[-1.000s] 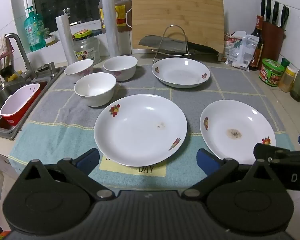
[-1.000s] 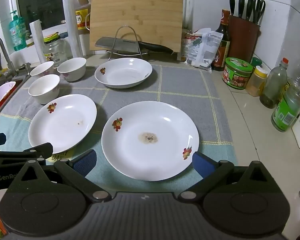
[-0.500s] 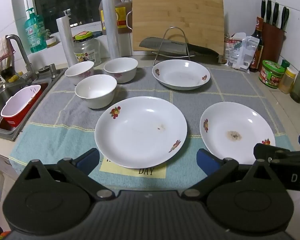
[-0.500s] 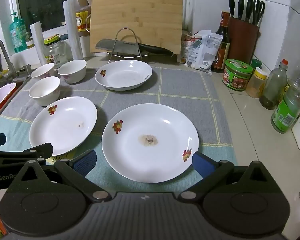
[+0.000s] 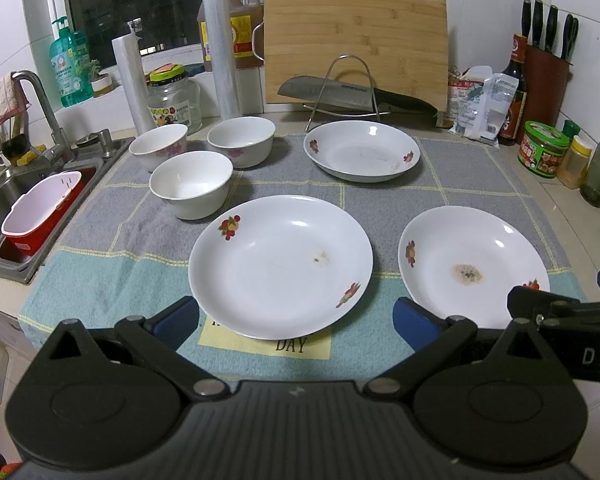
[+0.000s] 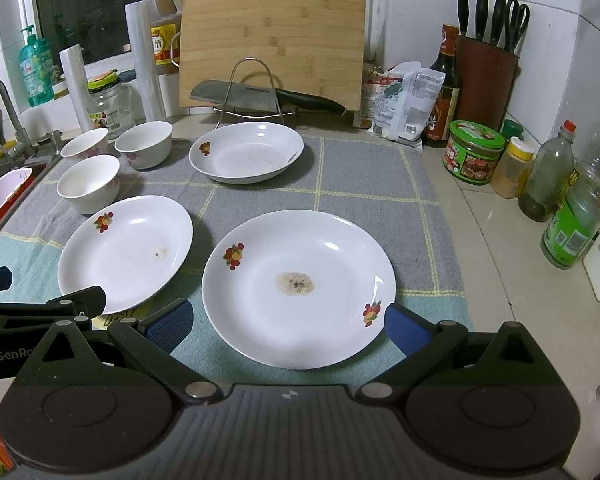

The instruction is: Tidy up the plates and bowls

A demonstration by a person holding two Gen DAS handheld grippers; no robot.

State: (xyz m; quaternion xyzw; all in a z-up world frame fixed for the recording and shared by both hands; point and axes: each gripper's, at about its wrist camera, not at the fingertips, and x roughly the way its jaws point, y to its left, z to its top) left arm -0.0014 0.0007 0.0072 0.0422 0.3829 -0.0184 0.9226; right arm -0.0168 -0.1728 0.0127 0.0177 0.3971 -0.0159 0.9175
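Note:
Three white flowered plates lie on a checked cloth (image 5: 380, 200): a near-left plate (image 5: 280, 266) (image 6: 124, 252), a near-right plate with a brown stain (image 5: 472, 266) (image 6: 298, 284), and a far deep plate (image 5: 362, 156) (image 6: 246, 152). Three white bowls stand at the left: a front bowl (image 5: 191, 184) (image 6: 89, 183), a back-left bowl (image 5: 158, 152) (image 6: 85, 143) and a back-right bowl (image 5: 241, 141) (image 6: 144, 144). My left gripper (image 5: 296, 322) is open and empty in front of the near-left plate. My right gripper (image 6: 286, 324) is open and empty in front of the stained plate.
A sink (image 5: 4, 204) with a red and white tub (image 5: 40, 212) lies at the left. A cutting board (image 5: 354, 40), cleaver on a wire rack (image 5: 348, 94), jar, rolls and oil bottles line the back. Knife block (image 6: 486, 76), bottles and jars crowd the right counter.
Both views have tilted up a little, so the dishes sit slightly lower in frame. Both grippers stay open and nothing on the cloth has moved.

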